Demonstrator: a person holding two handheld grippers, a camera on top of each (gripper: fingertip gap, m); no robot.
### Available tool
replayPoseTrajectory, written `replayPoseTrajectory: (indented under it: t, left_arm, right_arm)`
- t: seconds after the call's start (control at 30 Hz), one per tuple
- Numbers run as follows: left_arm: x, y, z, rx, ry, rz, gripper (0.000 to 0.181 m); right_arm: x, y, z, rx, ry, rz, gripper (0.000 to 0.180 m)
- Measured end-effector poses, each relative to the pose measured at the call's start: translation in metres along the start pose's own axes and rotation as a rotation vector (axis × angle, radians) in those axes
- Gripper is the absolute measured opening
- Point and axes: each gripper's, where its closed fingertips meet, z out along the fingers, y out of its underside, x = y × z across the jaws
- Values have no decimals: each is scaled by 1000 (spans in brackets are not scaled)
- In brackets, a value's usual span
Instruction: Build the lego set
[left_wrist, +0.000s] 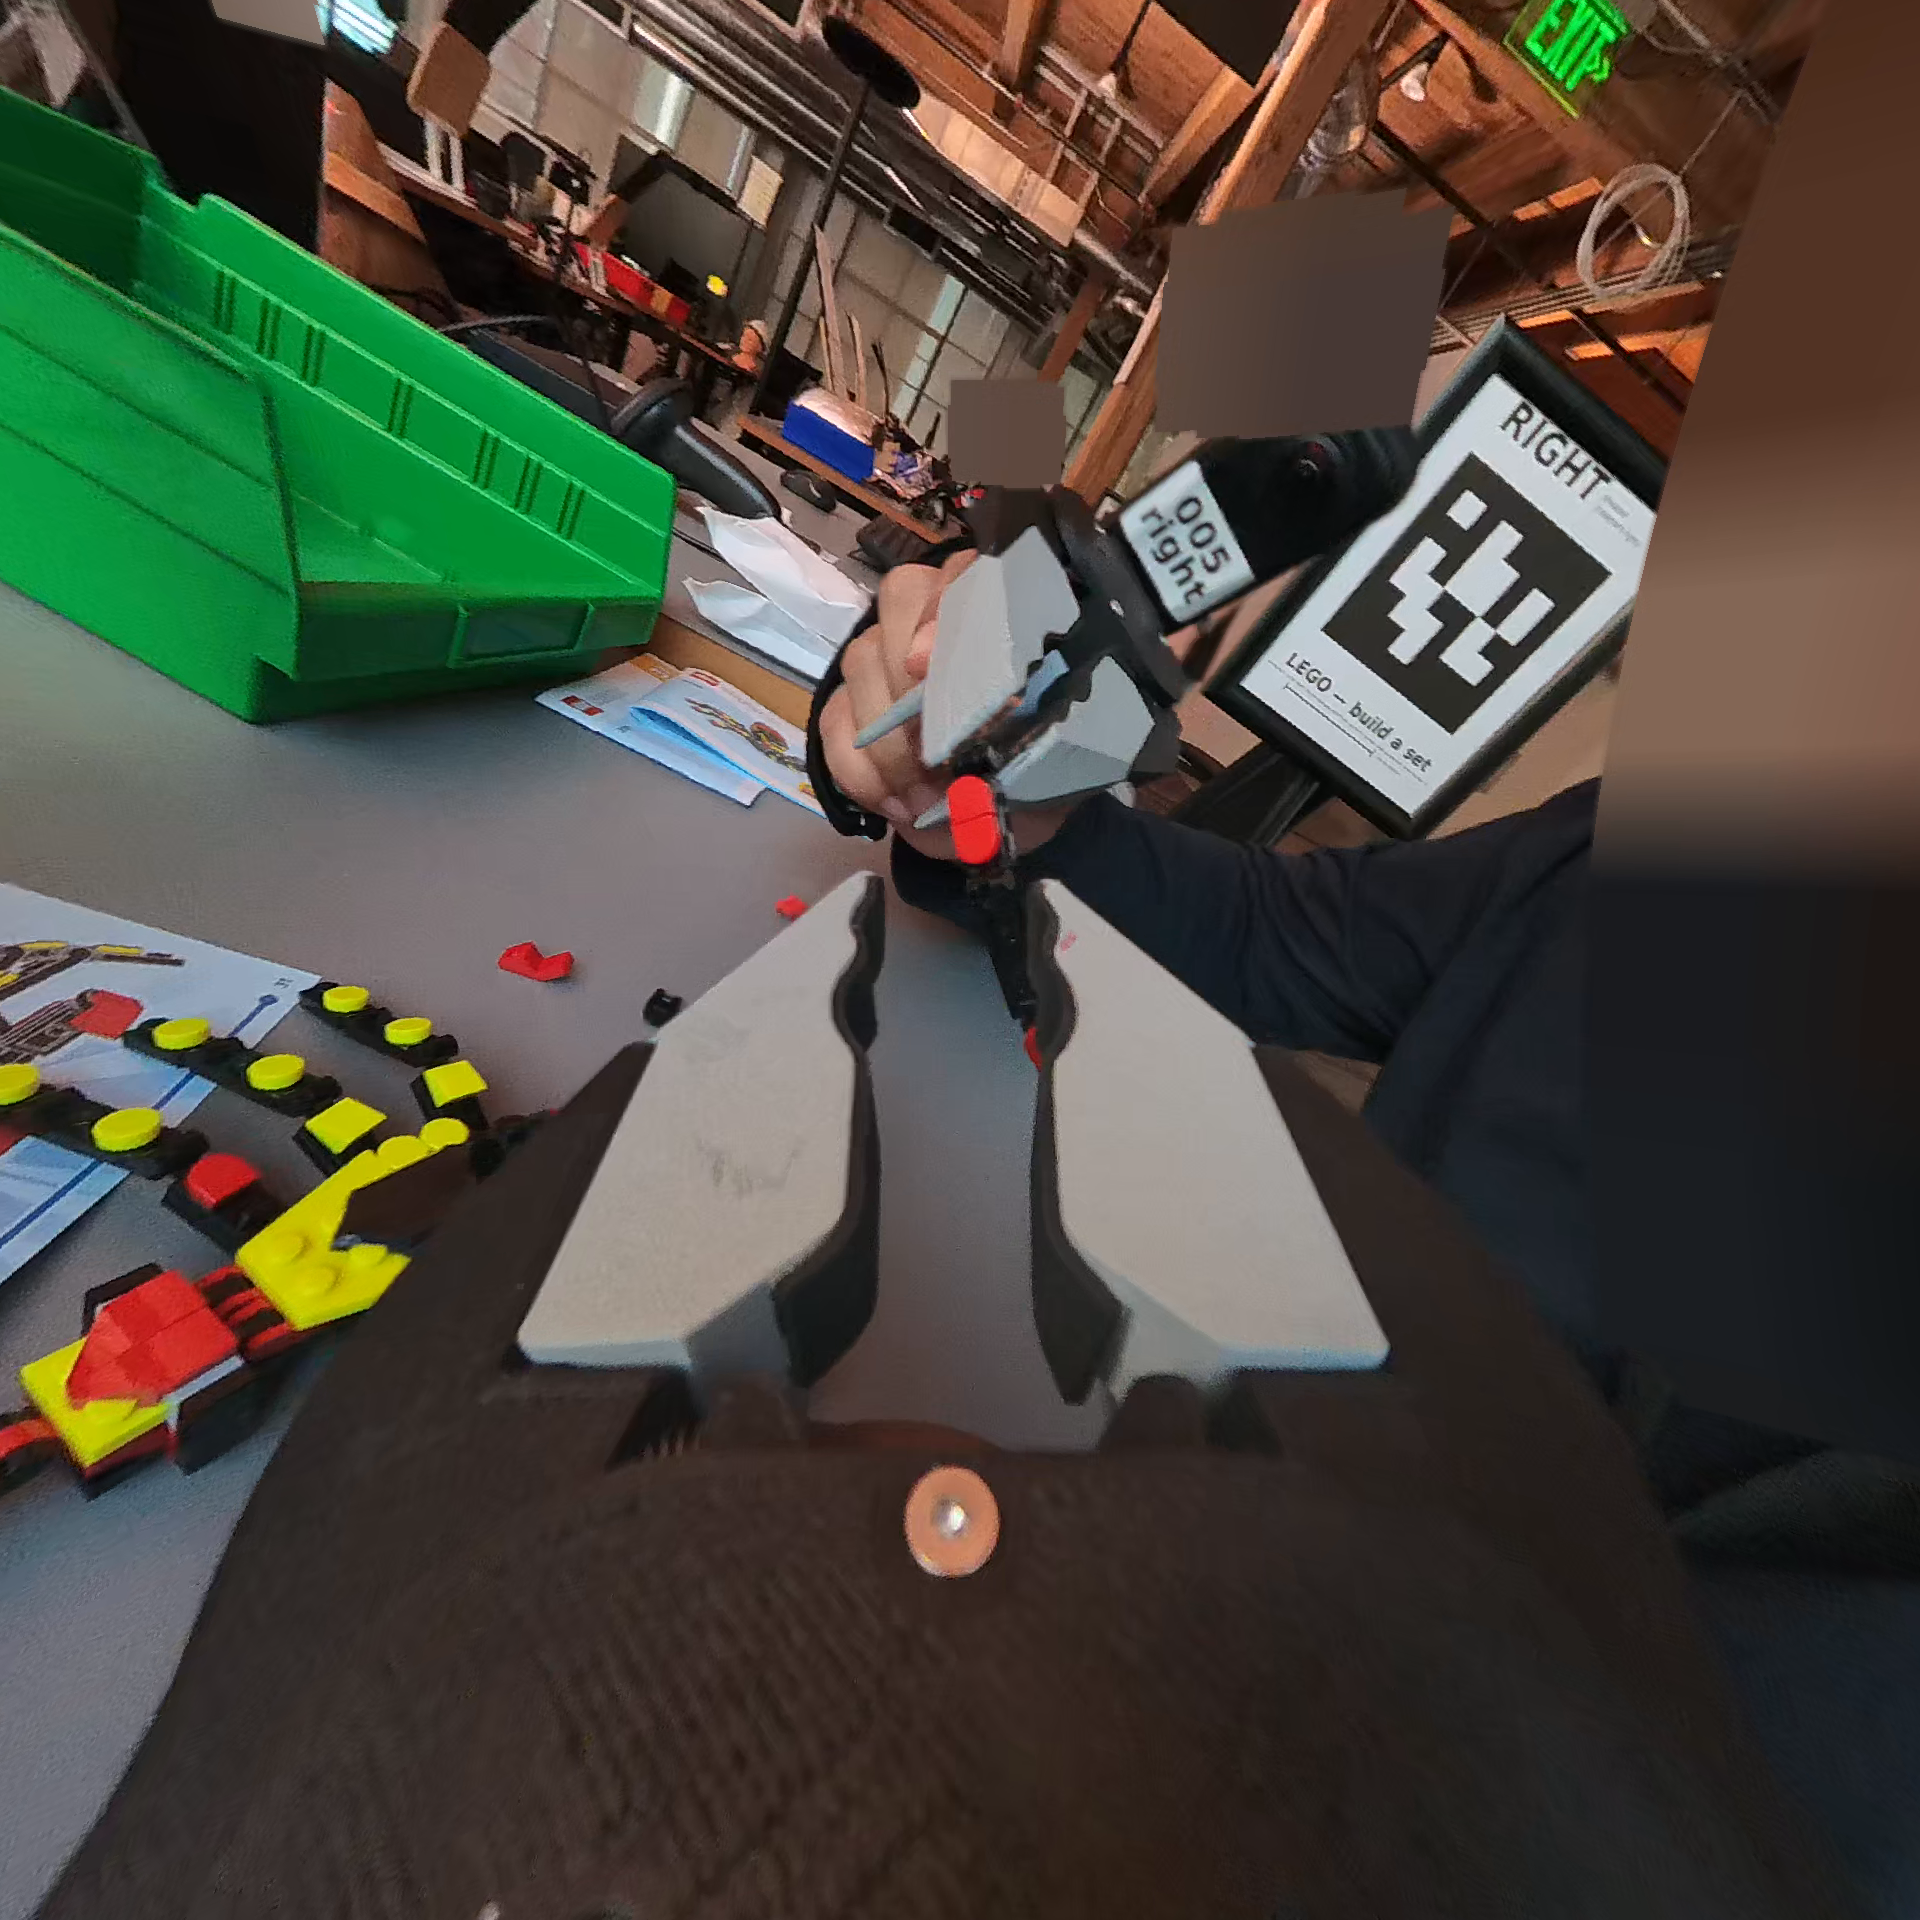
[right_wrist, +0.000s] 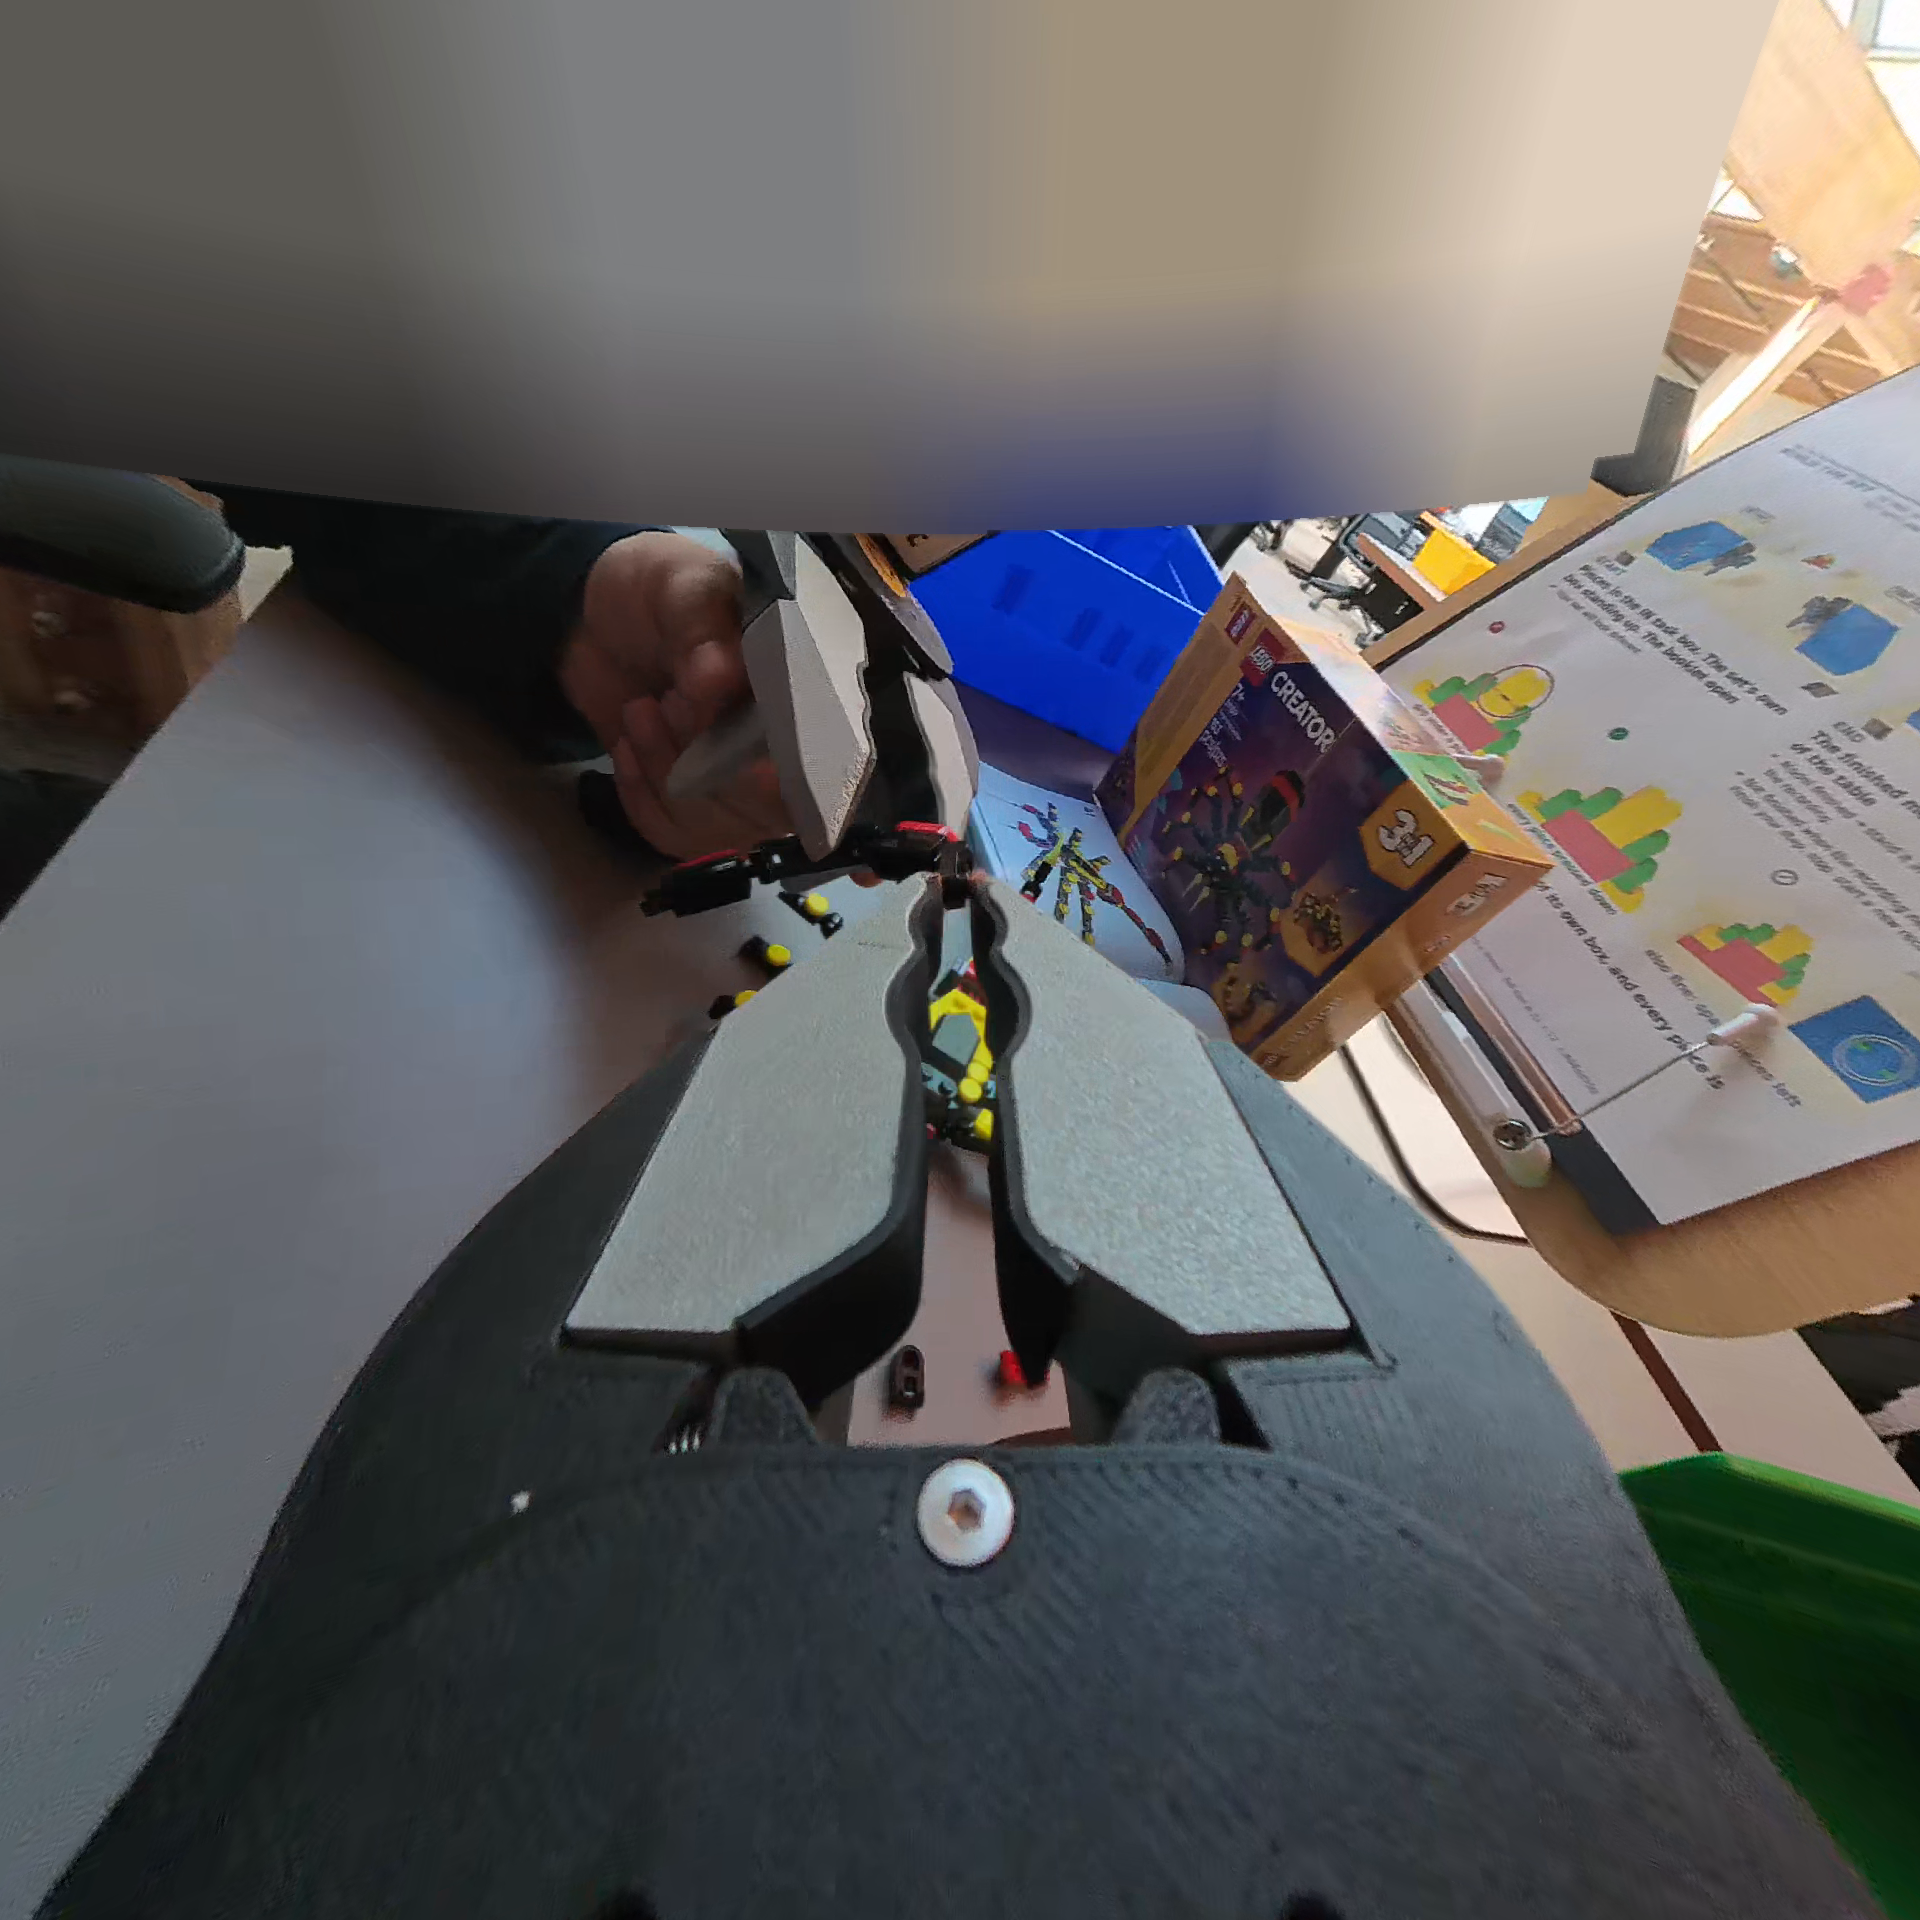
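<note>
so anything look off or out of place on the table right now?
Nothing damaged. Loose bits lie scattered apart from the main build: a red piece, a tiny red one and a small black one on the table. Both tools pinch the same thin black-and-red limb.

A green bin (left_wrist: 312, 499) sits on the grey bench (left_wrist: 416, 821), with crumpled white paper (left_wrist: 774, 592) beyond it. A blue bin (right_wrist: 1049, 634) stands behind, and a framed marker sign (left_wrist: 1455, 603) stands upright nearby.
</note>
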Motion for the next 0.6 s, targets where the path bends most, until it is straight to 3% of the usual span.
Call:
replayPoseTrajectory:
  t: [0.2,0.43,0.6]
  left_arm:
    - [16,4,3,-15,74,16,10]
    - [14,9,6,-25,58,-8,5]
    - [15,-9,3,87,46,-60,4]
  right_arm:
    - [-16,1,3,7,-104,13,1]
    - [-17,0,3,-2,-76,-49,3]
    - [-7,-4,1,8,3,-76,1]
